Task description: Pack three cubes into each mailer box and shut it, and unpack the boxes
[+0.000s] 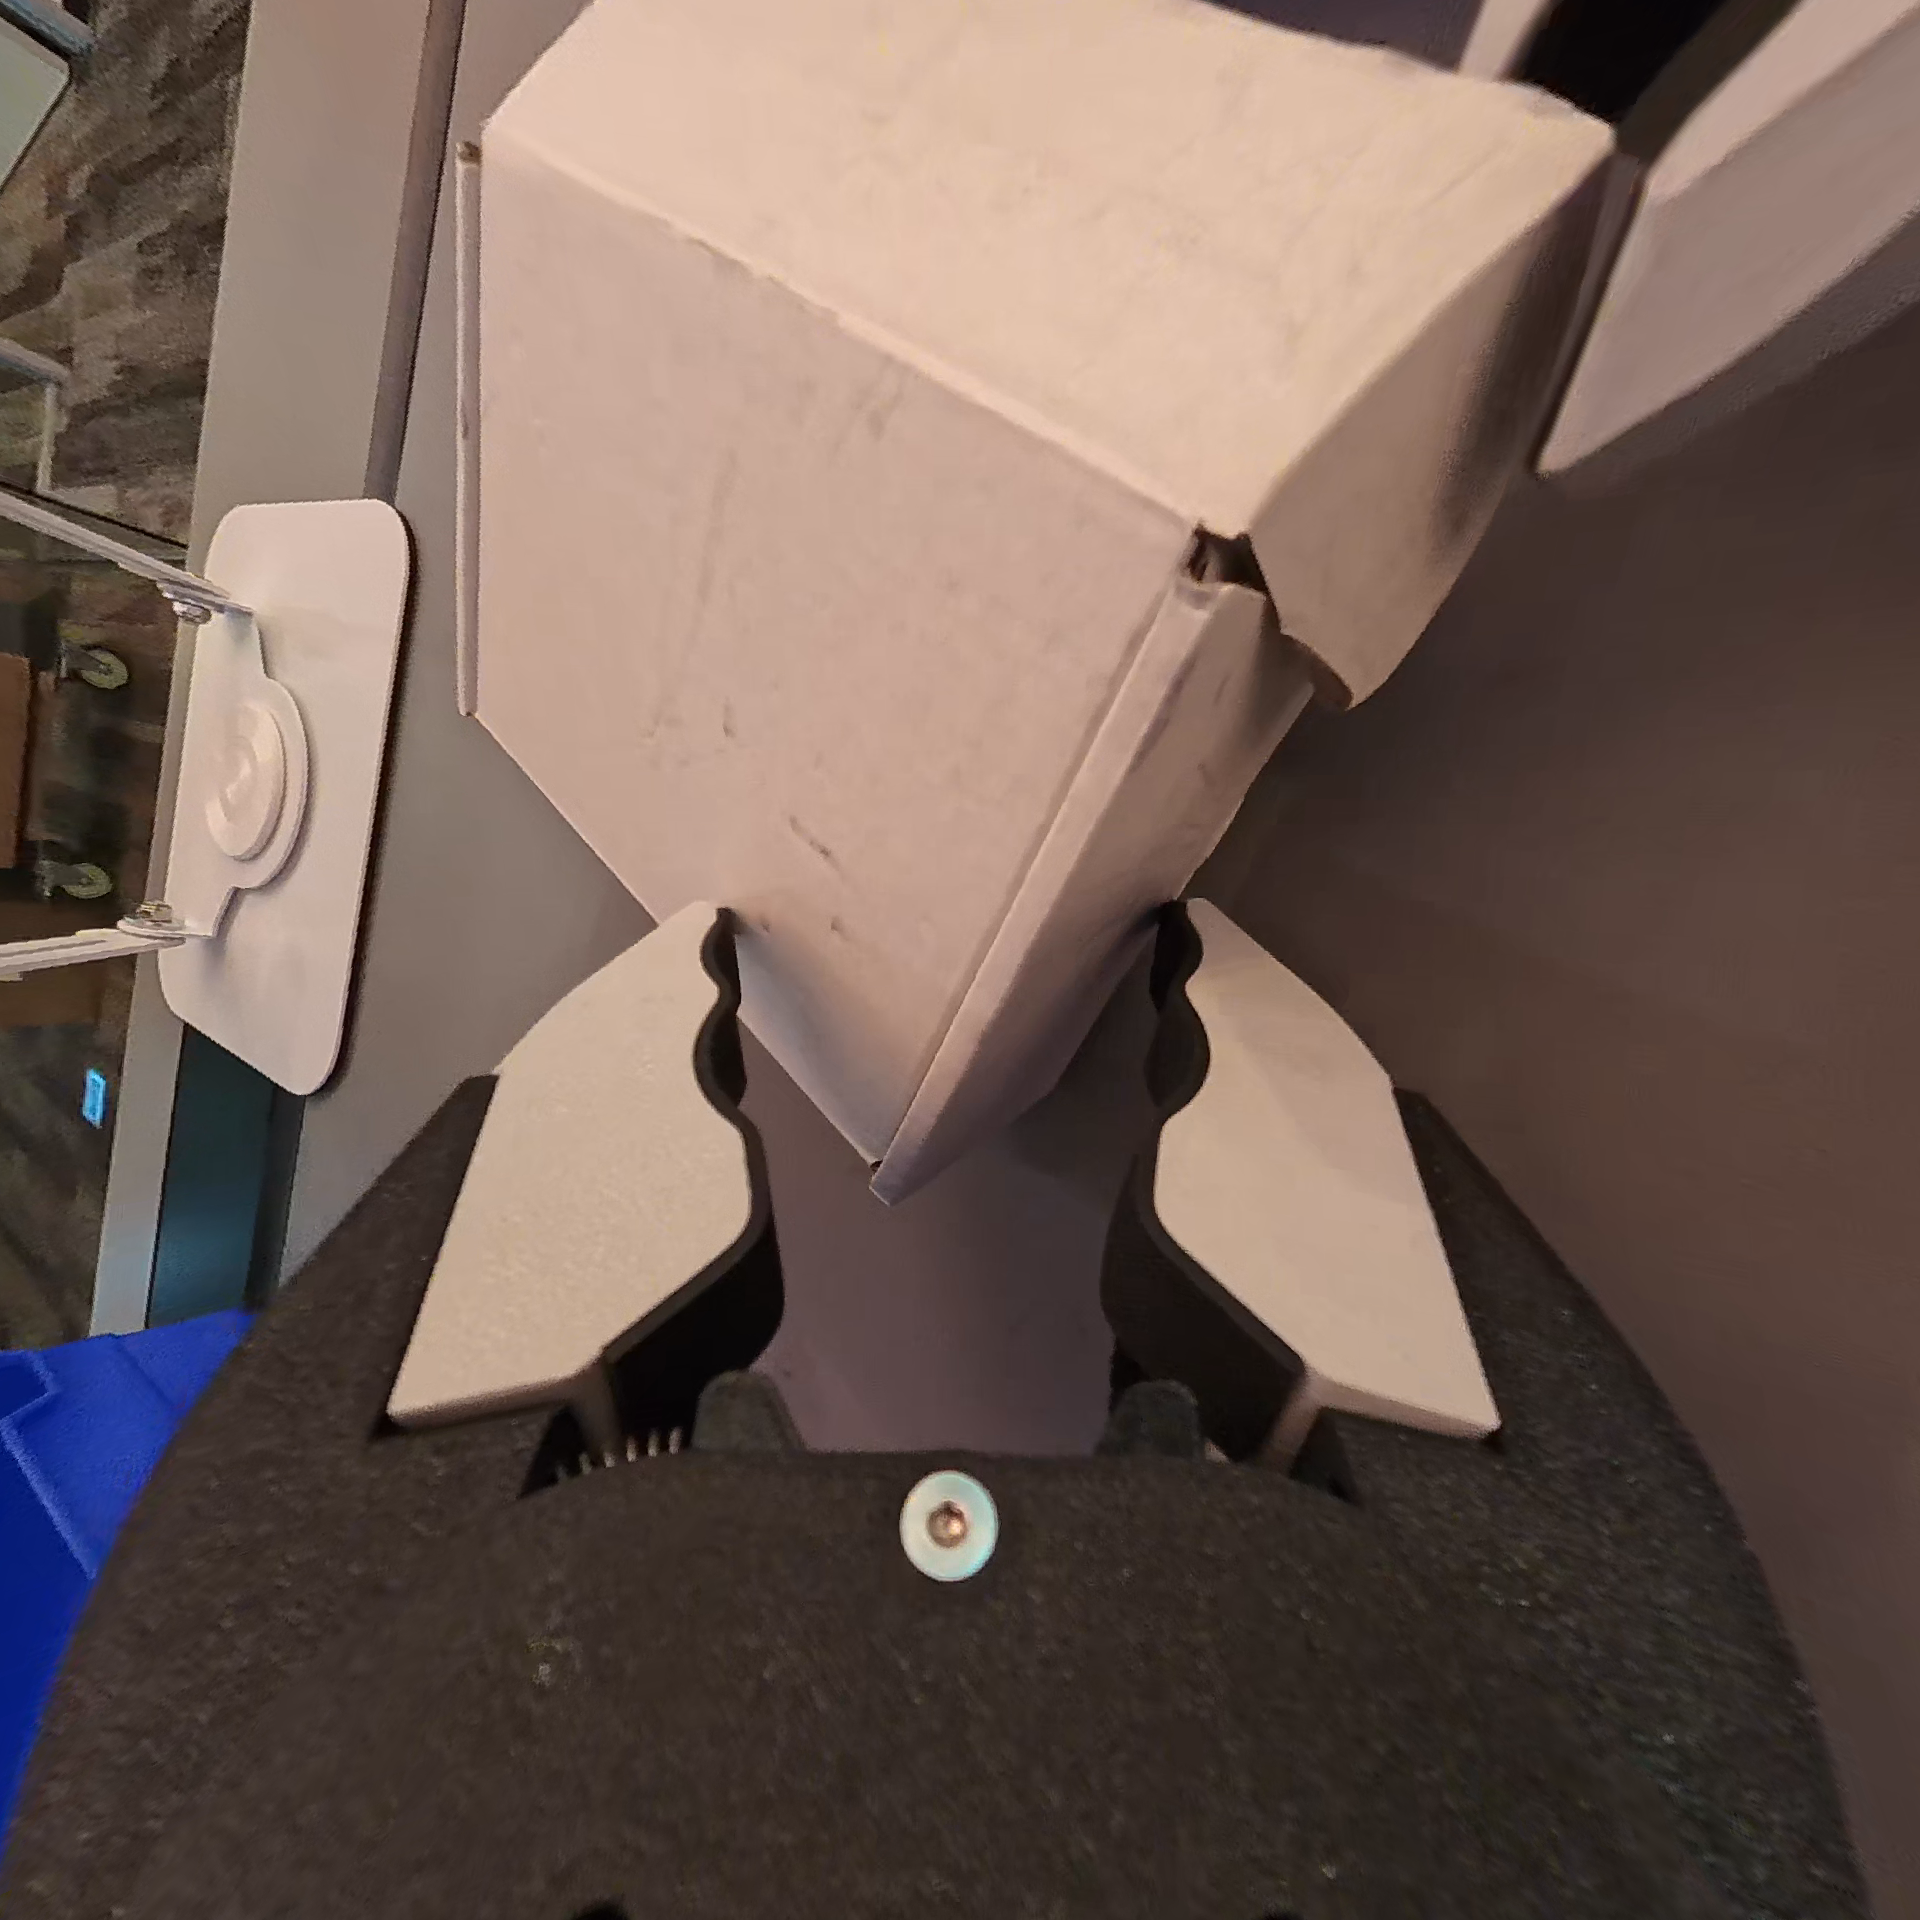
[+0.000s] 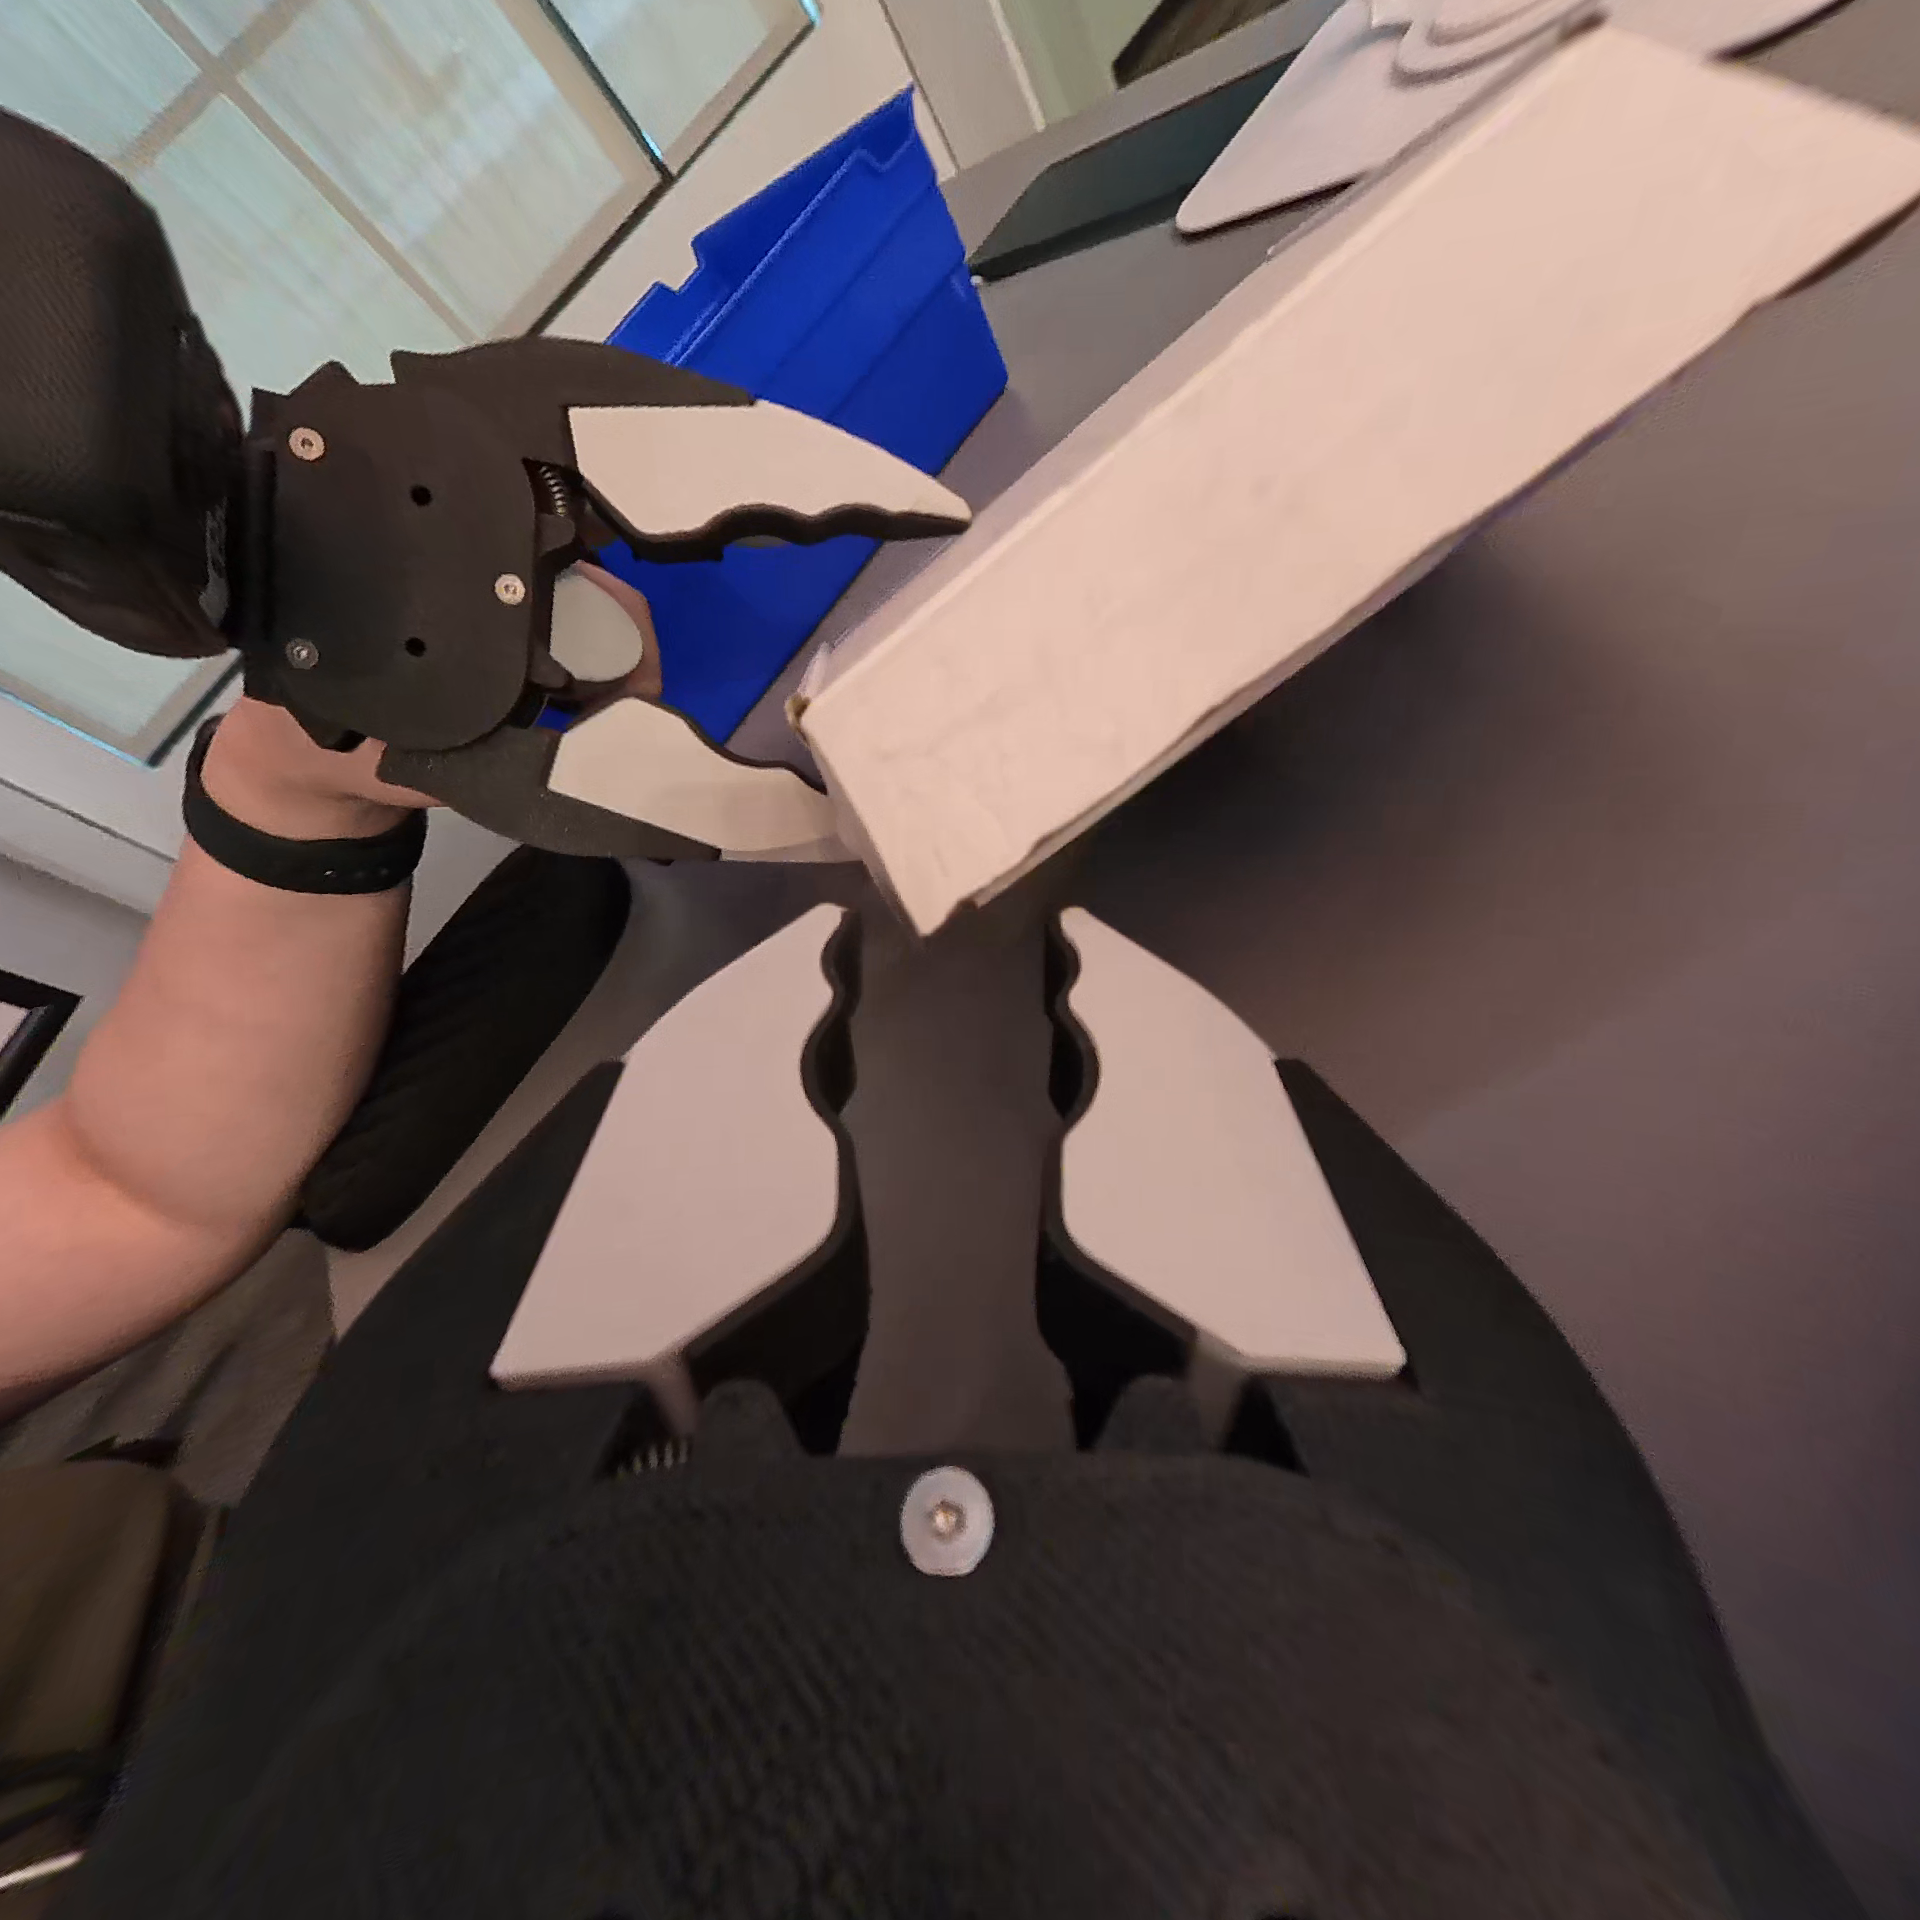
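Note:
A closed white mailer box (image 1: 831, 468) hangs tilted above the grey table (image 1: 1558, 935). My left gripper (image 1: 951, 925) is shut on its near corner, one finger on each face. In the right wrist view the box (image 2: 1247, 520) slopes up to the right, with the left gripper (image 2: 896, 667) clamped across its thickness at the low end. My right gripper (image 2: 956, 925) is open and empty, with its tips just under the box's lowest corner and not touching it. No cubes are in sight.
A blue bin (image 2: 831, 343) stands behind the left gripper at the table's edge. A second white box (image 1: 1745, 260) lies at the far right. A white plate (image 1: 291, 790) sits on the table's left edge. A black chair (image 2: 468, 1039) is below a person's forearm (image 2: 187, 1039). Tip to tip, the grippers are about 9 centimetres apart. The right gripper is farther from the white plate (image 1: 291, 790), some 35 centimetres, than the left, some 30 centimetres.

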Motion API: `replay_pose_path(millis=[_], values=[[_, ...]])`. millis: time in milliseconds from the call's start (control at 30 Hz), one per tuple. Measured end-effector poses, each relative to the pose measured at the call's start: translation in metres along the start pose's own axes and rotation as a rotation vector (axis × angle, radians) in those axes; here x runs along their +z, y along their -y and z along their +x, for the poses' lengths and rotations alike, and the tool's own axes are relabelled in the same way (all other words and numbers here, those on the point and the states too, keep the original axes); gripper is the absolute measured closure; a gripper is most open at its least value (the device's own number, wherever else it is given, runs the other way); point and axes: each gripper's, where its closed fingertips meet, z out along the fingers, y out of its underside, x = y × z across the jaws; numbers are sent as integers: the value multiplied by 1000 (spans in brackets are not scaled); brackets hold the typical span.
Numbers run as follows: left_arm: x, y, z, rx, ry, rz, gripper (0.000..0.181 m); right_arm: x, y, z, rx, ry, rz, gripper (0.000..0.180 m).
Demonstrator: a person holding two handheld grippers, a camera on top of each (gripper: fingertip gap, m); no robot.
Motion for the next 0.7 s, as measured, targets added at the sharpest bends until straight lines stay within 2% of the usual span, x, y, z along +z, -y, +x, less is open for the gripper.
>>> replay_pose_path(millis=[67, 133, 300, 700], values=[[-1, 0, -1, -9, -4, 4, 104, 2, 0, -6, 2, 44, 4, 147], [0, -1, -1, 5, 1, 6, 104, 2, 7, -13, -18, 90, 58, 158], [-1, -2, -1, -5, 0, -1, 105, 6, 6, -13, -80, 105, 60, 173], [-1, -2, -1, 7, 2, 0, 105, 1, 14, -8, -445, -79, 86, 173]])
